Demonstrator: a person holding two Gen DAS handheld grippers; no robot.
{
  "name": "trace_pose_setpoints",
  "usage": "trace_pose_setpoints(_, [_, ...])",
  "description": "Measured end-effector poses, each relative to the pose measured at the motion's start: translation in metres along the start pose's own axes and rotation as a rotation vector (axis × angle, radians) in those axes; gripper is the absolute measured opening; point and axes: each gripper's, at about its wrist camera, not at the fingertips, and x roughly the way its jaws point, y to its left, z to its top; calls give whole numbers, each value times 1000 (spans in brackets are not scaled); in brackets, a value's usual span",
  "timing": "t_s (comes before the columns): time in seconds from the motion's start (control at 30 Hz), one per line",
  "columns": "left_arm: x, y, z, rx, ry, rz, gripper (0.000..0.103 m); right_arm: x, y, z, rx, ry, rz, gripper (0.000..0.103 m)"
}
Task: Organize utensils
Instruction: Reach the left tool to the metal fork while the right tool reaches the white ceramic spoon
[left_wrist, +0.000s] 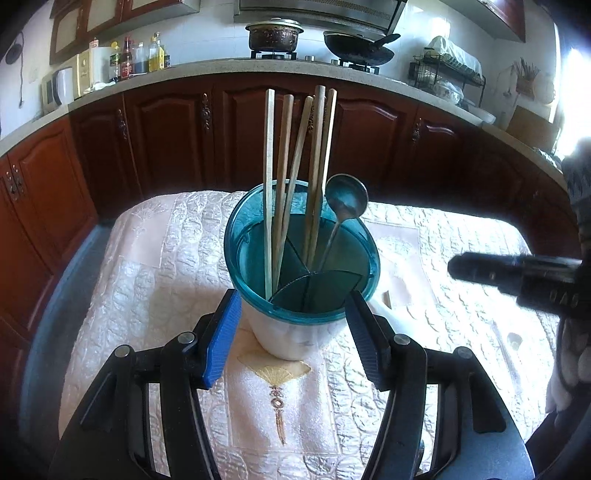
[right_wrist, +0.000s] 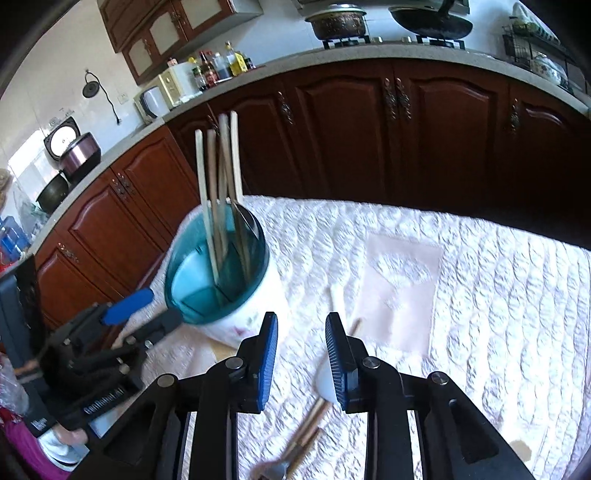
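Observation:
A white utensil holder with a teal rim (left_wrist: 301, 258) stands on the quilted table. It holds several wooden chopsticks (left_wrist: 284, 162) and a metal spoon (left_wrist: 345, 199). My left gripper (left_wrist: 291, 314) is open, its jaws on either side of the holder's near wall. In the right wrist view the holder (right_wrist: 221, 273) is at left with the left gripper (right_wrist: 144, 310) beside it. My right gripper (right_wrist: 301, 354) is open and empty, above a white spoon (right_wrist: 325, 380), brown chopsticks (right_wrist: 306, 435) and a metal utensil (right_wrist: 273, 470) lying on the cloth.
A white quilted cloth (right_wrist: 461, 295) covers the table. Dark wood cabinets (left_wrist: 177, 140) and a counter with pots and bottles run behind. The right gripper's body (left_wrist: 517, 273) shows at the right in the left wrist view.

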Motion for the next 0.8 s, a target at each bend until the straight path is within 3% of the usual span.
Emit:
trace_pose_setpoints(0.33, [-5,-9,-8,23,20,-15,60,12,-20,-27,36,66,-25,31])
trace_pose_setpoints(0.57, [-2,3,-24,-12,109,-116,60,37,-27,-38,22,113,-26,31])
trace_pose_setpoints(0.8, [3,1,-51,32,168,-116,60,82,-20,-28,-54,168,-49,32])
